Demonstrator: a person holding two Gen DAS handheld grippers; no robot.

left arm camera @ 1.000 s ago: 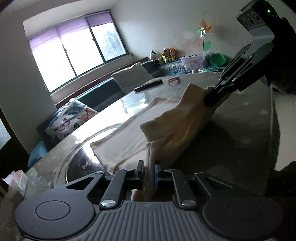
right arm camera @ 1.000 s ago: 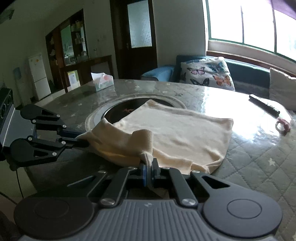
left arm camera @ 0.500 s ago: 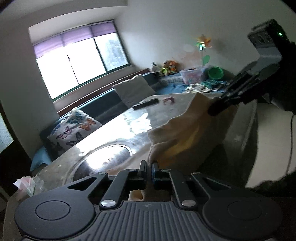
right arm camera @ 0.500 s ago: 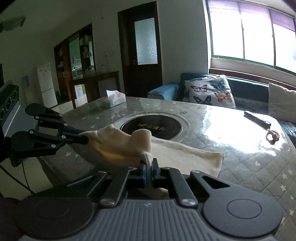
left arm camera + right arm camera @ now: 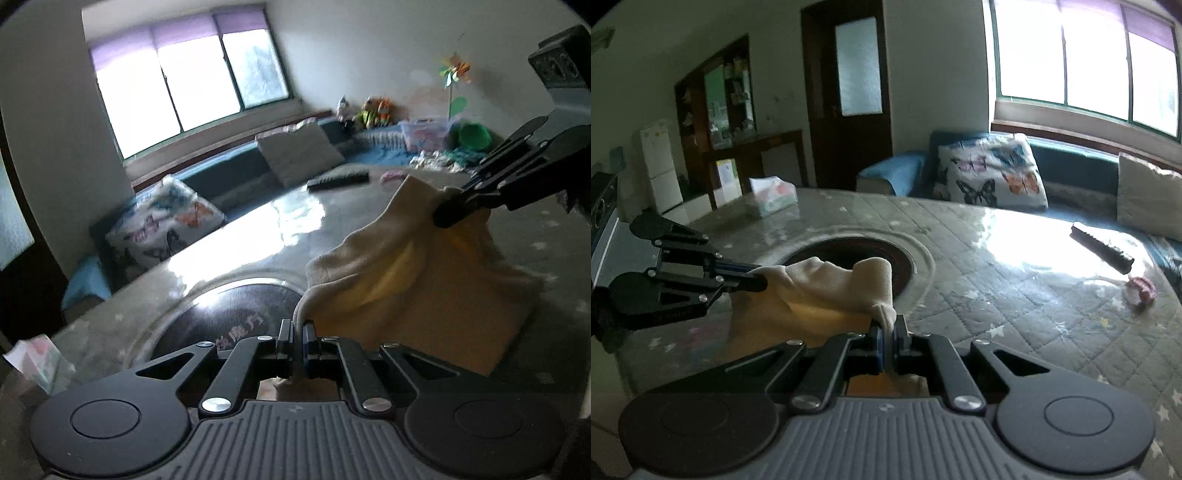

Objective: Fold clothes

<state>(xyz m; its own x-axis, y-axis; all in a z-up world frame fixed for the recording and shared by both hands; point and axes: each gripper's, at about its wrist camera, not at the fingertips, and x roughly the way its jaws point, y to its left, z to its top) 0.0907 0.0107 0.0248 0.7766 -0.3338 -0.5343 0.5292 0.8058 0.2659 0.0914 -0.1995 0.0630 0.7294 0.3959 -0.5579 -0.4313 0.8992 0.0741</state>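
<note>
A cream cloth garment point(image 5: 399, 273) hangs between my two grippers above the near edge of the round table point(image 5: 258, 236). My left gripper point(image 5: 296, 332) is shut on one corner of it. My right gripper point(image 5: 886, 332) is shut on the other corner and shows in the left wrist view point(image 5: 448, 218) at the right. In the right wrist view the garment point(image 5: 827, 291) sags between us, and my left gripper point(image 5: 757, 282) shows at the left. The lower part of the garment drapes down out of sight.
A dark round hotplate point(image 5: 849, 254) sits in the table's middle. A tissue box point(image 5: 772, 194) stands at the far left edge. A black remote point(image 5: 1102, 249) and a pink ring point(image 5: 1141, 290) lie at the right. A sofa with cushions point(image 5: 990, 173) runs under the window.
Both grippers have lifted the garment off the table and drawn it toward the near edge. It lay spread flat over the hotplate before; now it hangs bunched between them.
</note>
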